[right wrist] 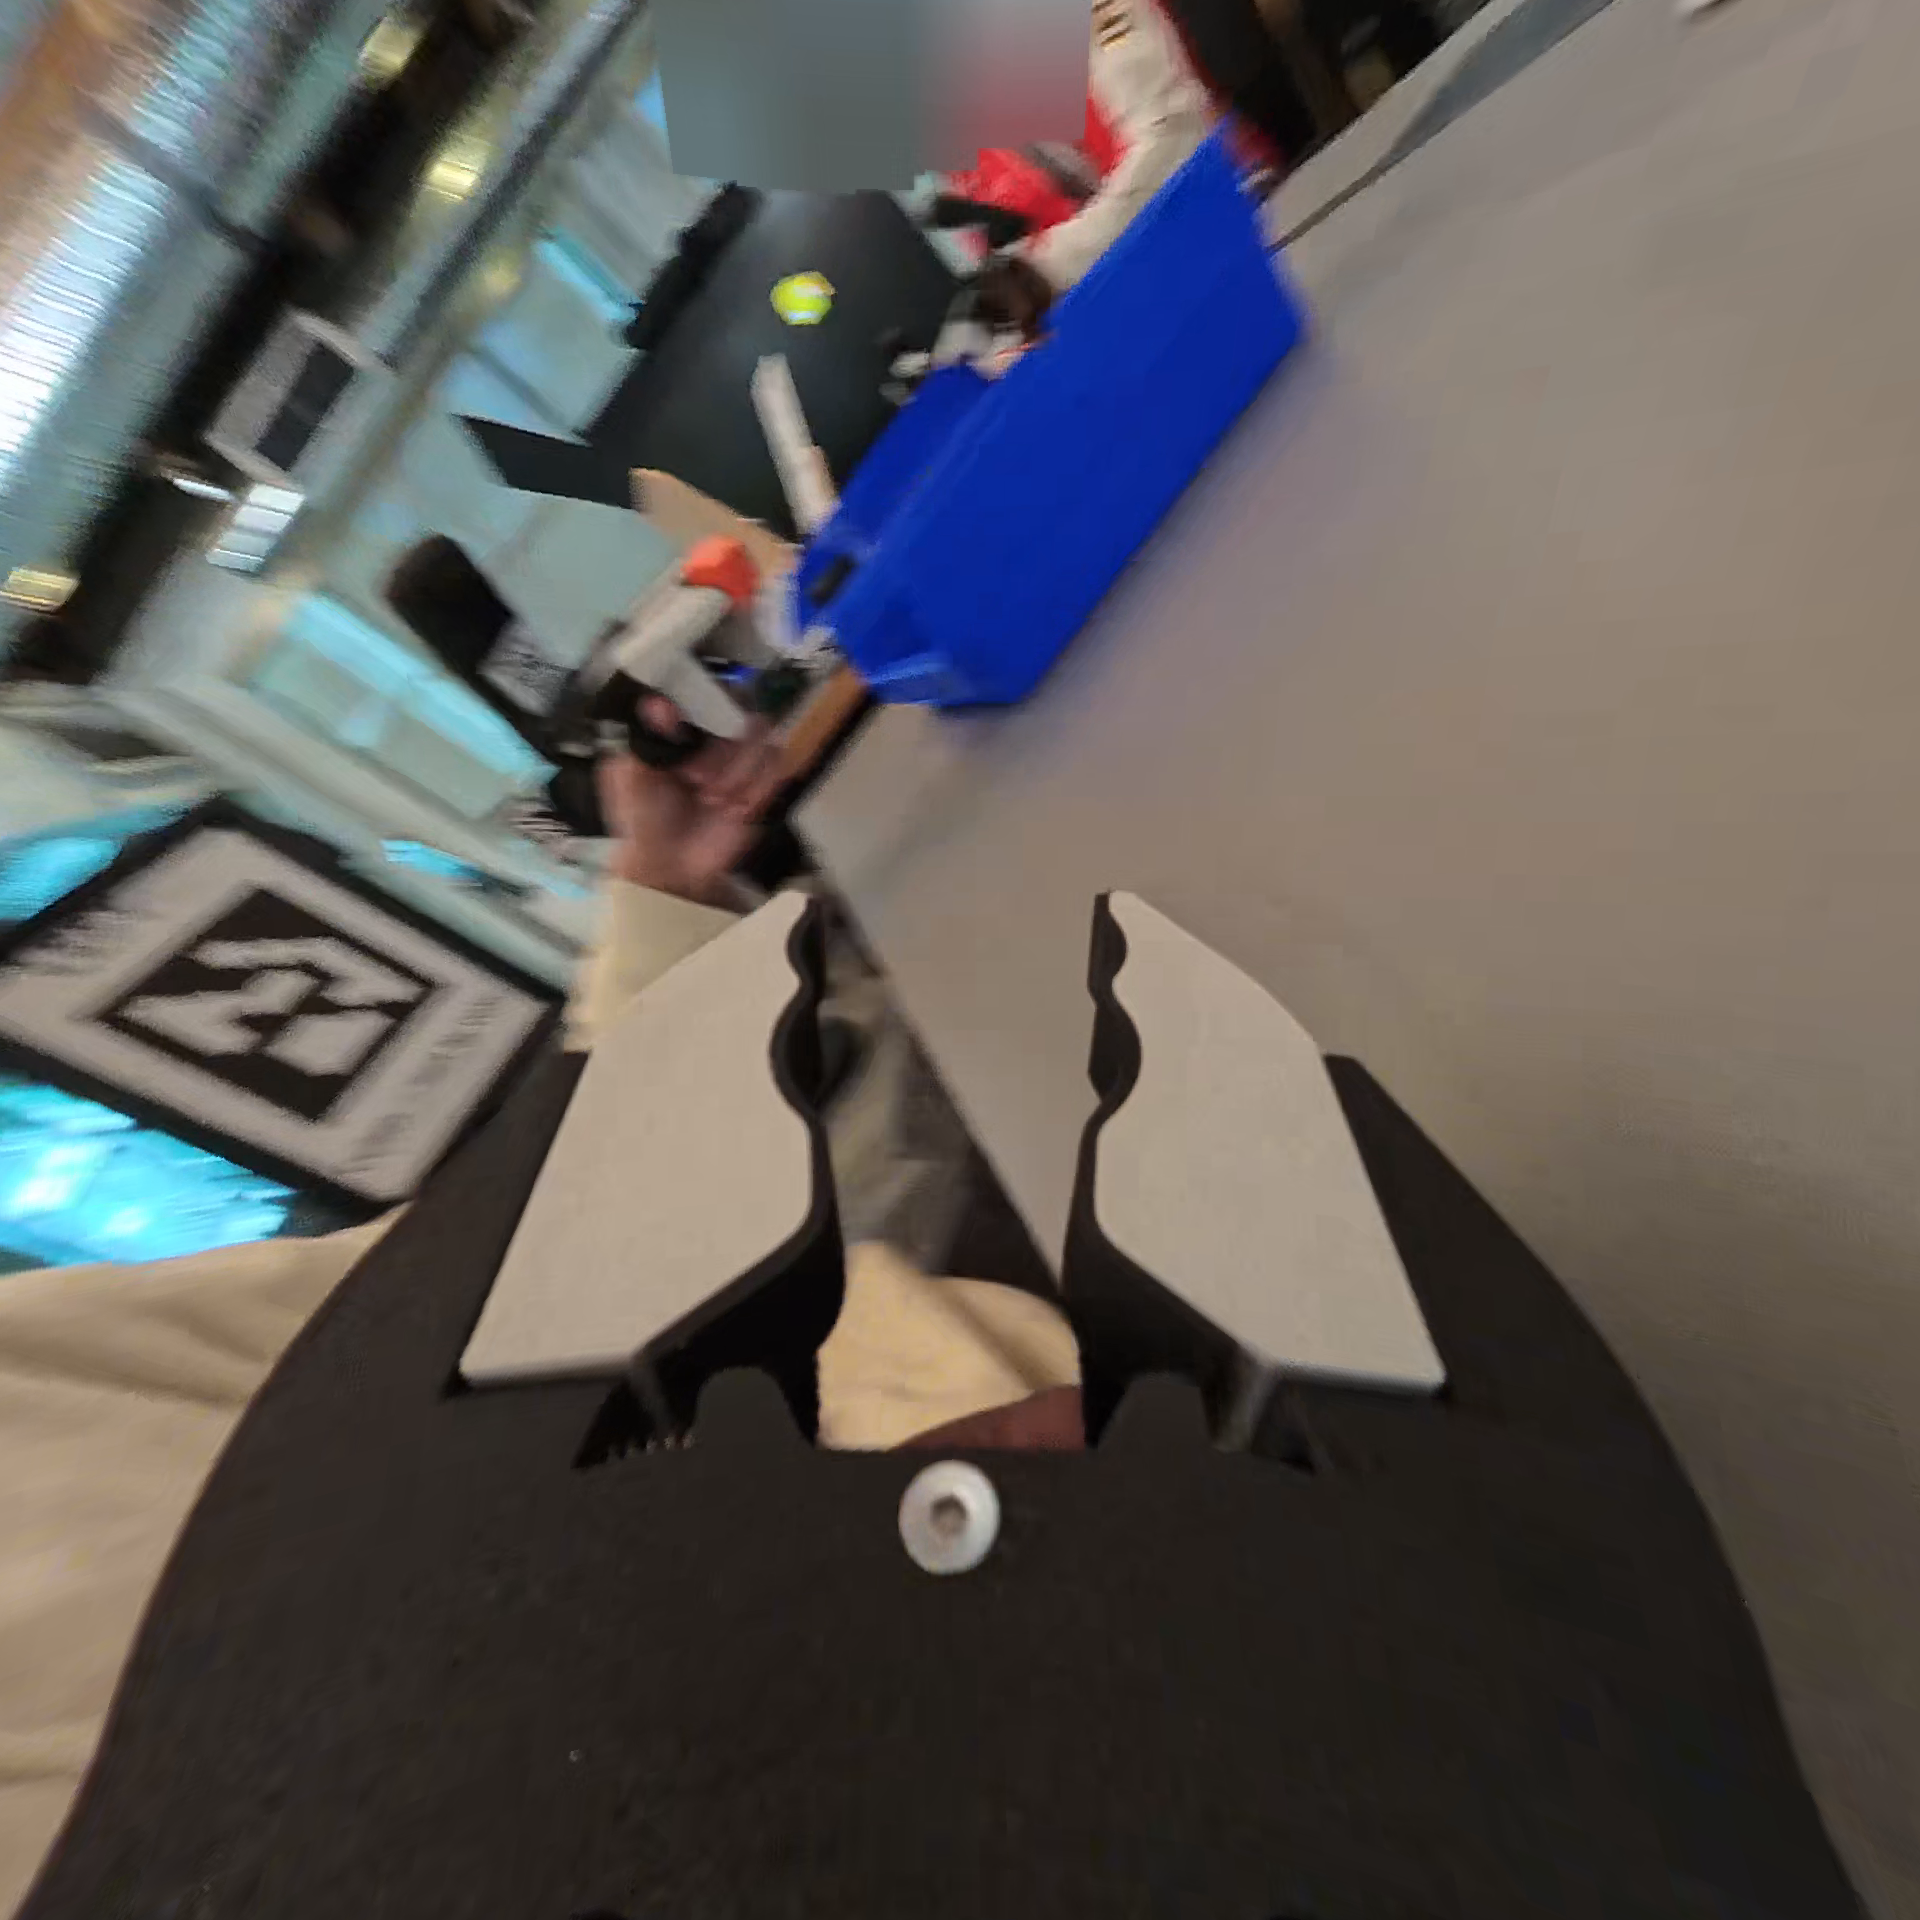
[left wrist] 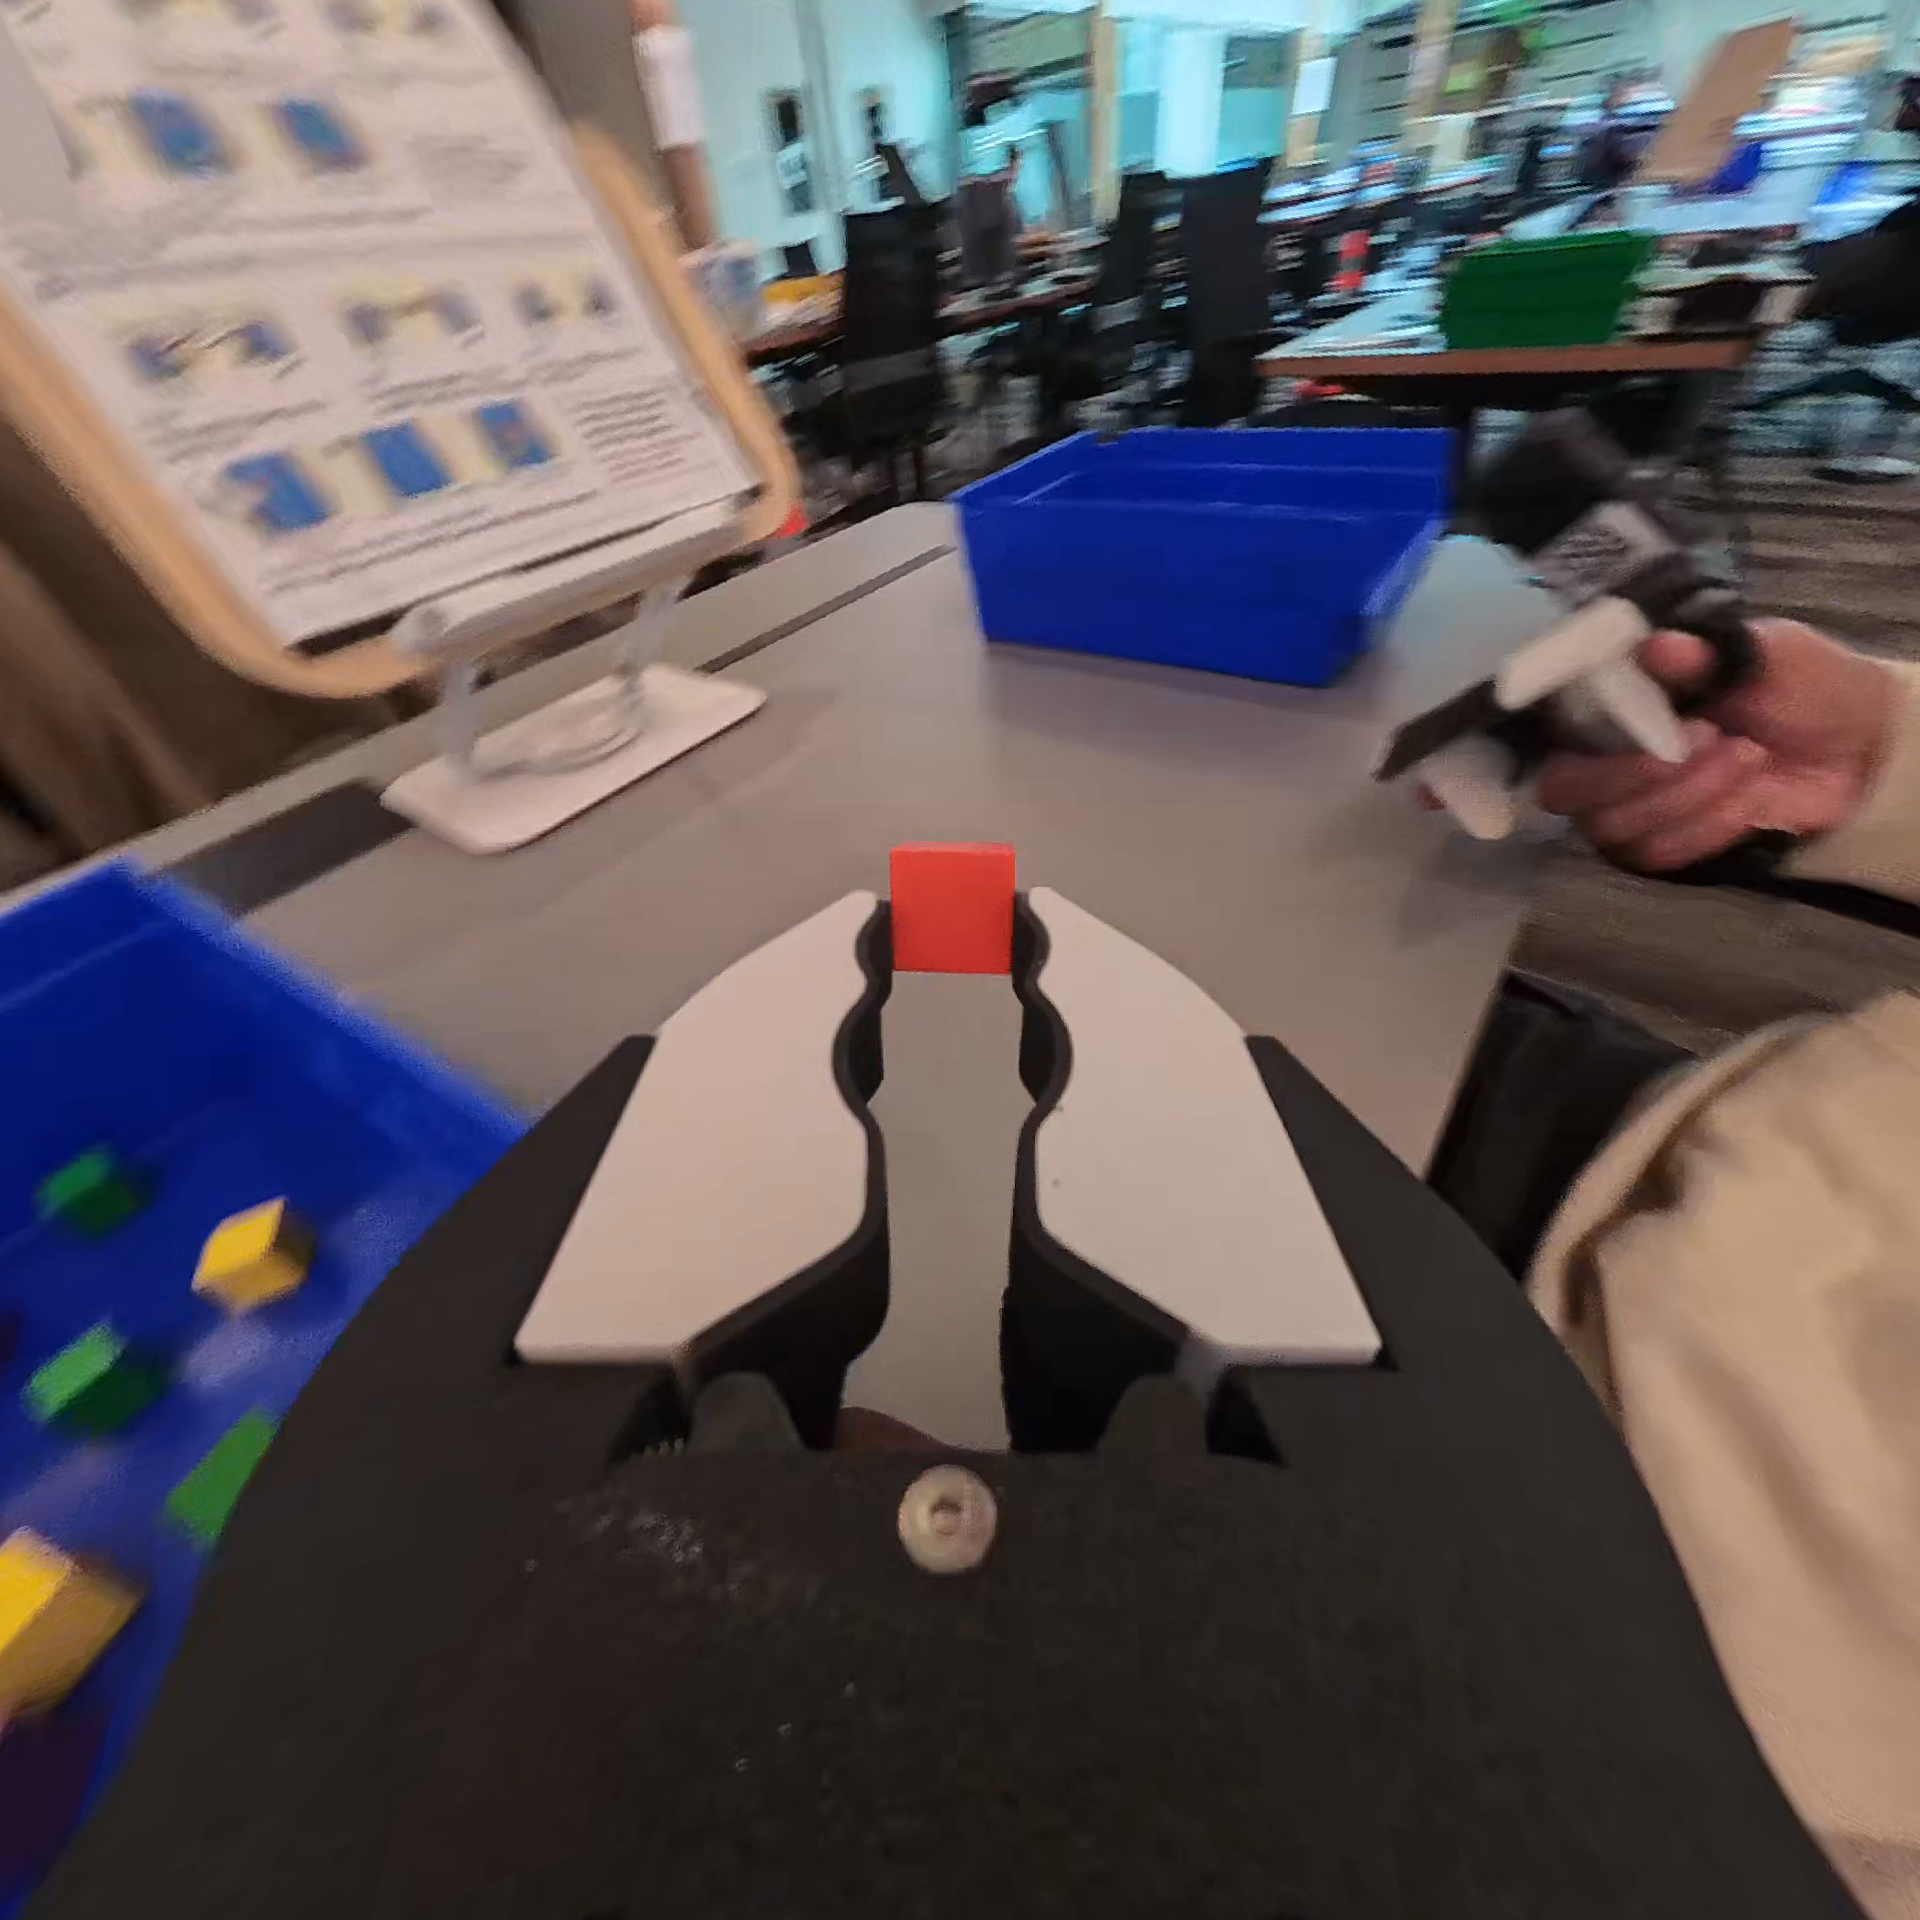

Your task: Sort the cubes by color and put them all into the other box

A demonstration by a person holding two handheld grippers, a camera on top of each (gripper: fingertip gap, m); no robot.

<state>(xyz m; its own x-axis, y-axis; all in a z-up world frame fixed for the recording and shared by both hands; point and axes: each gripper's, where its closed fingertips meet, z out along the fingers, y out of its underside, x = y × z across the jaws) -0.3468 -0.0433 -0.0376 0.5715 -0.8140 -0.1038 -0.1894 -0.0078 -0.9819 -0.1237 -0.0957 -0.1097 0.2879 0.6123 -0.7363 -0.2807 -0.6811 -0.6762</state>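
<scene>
Transport was the step: my left gripper [left wrist: 951, 914] pinched the red cube [left wrist: 952, 907] at frame centre; next came release over the far blue box [left wrist: 1195, 582], upper right. My right gripper [right wrist: 954, 935] gaped empty.

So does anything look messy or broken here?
Nothing stands out. The left gripper holds a red cube squarely, green and yellow cubes lie loose inside the near blue box, and the far blue box sits flat.

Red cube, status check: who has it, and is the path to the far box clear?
Left tool shut on red cube. Right tool open, empty. Far blue box ahead, table between is bare.
</scene>
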